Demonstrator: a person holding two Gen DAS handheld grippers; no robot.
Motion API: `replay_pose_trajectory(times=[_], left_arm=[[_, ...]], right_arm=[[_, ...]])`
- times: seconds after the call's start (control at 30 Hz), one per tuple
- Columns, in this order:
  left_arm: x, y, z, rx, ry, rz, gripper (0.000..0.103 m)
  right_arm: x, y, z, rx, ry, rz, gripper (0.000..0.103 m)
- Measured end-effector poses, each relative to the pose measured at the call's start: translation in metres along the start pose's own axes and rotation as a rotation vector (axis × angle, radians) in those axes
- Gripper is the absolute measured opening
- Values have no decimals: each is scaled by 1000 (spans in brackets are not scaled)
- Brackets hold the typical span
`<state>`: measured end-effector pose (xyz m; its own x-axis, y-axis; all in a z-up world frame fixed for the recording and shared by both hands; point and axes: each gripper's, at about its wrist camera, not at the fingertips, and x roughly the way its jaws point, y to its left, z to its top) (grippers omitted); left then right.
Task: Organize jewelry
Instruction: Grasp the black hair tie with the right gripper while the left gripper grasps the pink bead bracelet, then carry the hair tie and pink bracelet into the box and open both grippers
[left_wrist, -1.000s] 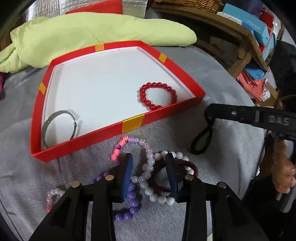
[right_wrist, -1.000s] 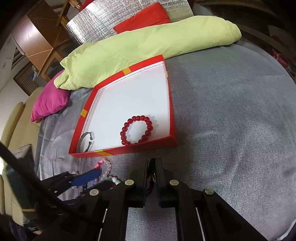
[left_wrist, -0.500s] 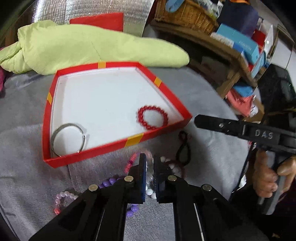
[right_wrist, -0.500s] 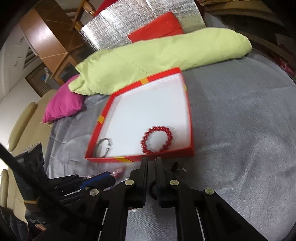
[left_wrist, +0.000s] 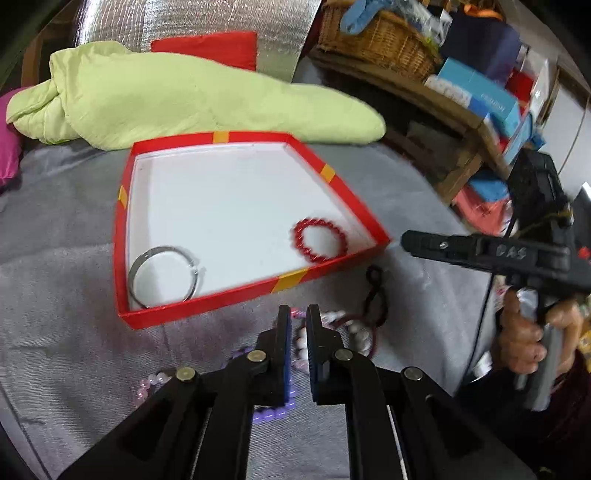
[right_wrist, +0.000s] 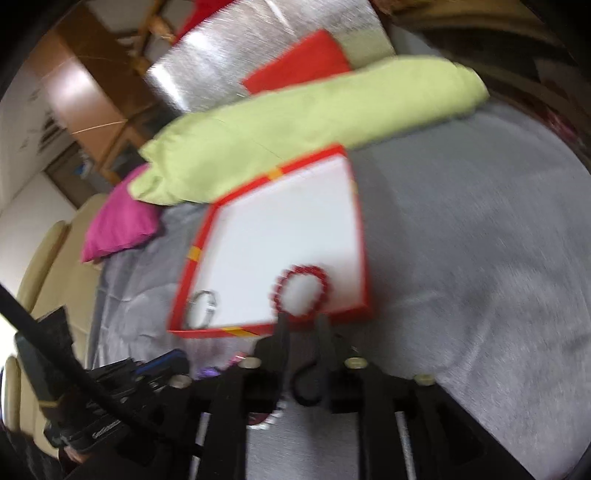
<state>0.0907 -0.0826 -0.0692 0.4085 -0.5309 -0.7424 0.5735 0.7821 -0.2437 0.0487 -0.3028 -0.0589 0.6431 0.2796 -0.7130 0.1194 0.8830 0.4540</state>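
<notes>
The left gripper (left_wrist: 298, 314) sits nearest in its own view, its jaws drawn almost together with only a thin gap between them; whether a bead strand is nipped there cannot be told. Just beyond and under its tips a heap of loose bracelets lies on the grey blanket (left_wrist: 62, 288): a white bead bracelet (left_wrist: 356, 332), a purple bead bracelet (left_wrist: 271, 410) and a pale pink one (left_wrist: 153, 382). A dark cord loop (left_wrist: 376, 295) lies just to the right of them, near the front edge of the box. The right gripper (right_wrist: 301, 321), seen blurred in its own view, has its jaws opening, with the same dark loop showing in the gap below them but not pressed by the pads. In the left view that gripper reaches in from the right, held by a hand (left_wrist: 524, 339). Farther on sits the red box (left_wrist: 123, 236) with its white floor, holding a red bead bracelet (left_wrist: 320, 240) near the right front corner and a silver bangle (left_wrist: 164, 275) near the left front corner. Behind the box lie a green pillow (left_wrist: 184, 99) and a silver cushion (left_wrist: 192, 22).
</notes>
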Motion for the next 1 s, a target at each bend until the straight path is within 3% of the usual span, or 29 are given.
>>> replay_pose_trajectory(times=[0.03, 0.07, 0.2, 0.3, 0.37, 0.47, 0.57, 0.63, 0.77, 1.0], left_arm=[[4, 0, -1, 2, 21, 18, 20], [8, 1, -3, 0, 41, 28, 28], [11, 0, -7, 14, 55, 26, 32], [7, -11, -10, 63, 49, -7, 47], [8, -22, -13, 110, 52, -20, 54], [13, -34, -15, 160, 63, -21, 54], [22, -35, -17, 152, 85, -7, 52], [26, -37, -16, 153, 87, 0, 37], [32, -38, -18, 164, 102, 17, 23], [48, -40, -22, 179, 145, 29, 22]], right_arm=[[4, -6, 0, 25, 28, -6, 43], [8, -10, -1, 44, 49, -8, 45], [26, -12, -6, 52, 114, -59, 45], [35, -3, -11, 12, 131, -90, 36], [45, 0, -15, -9, 158, -130, 21], [50, 2, -17, -42, 153, -178, 10], [46, 2, -17, -56, 125, -191, 9], [44, -1, -16, -49, 122, -186, 9], [42, -1, -16, -51, 118, -179, 9], [40, 3, -15, -48, 107, -163, 9]])
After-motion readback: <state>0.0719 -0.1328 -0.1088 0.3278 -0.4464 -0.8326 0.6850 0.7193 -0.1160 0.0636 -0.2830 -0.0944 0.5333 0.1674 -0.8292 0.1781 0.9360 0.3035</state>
